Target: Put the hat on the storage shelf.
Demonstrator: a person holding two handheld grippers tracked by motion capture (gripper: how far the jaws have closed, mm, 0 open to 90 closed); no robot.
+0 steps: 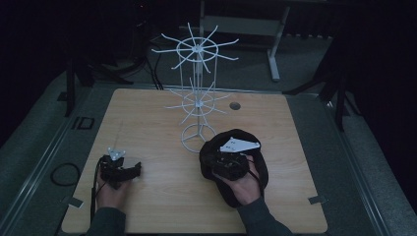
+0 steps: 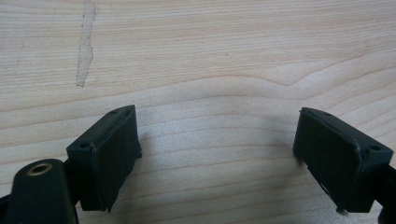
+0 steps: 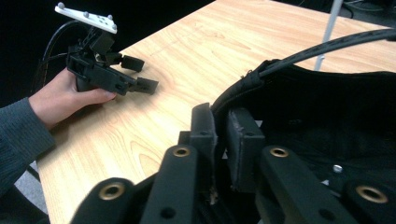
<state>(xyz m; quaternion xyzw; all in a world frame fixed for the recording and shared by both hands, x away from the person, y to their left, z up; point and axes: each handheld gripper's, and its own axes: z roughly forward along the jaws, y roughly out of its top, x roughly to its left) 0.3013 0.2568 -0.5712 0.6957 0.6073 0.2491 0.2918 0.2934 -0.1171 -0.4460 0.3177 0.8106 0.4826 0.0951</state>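
At lower right, the right gripper (image 3: 223,135) pinches a black bag's (image 1: 255,167) rim; lower left, the left gripper (image 2: 217,154) gapes empty over the table (image 1: 157,191).

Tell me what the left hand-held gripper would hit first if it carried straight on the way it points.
Probably the wooden tabletop. The left hand-held gripper looks along its open jaws at bare wood, with nothing between or ahead of them. From the high view it seems angled low toward the table, though the exact tilt is hard to judge.
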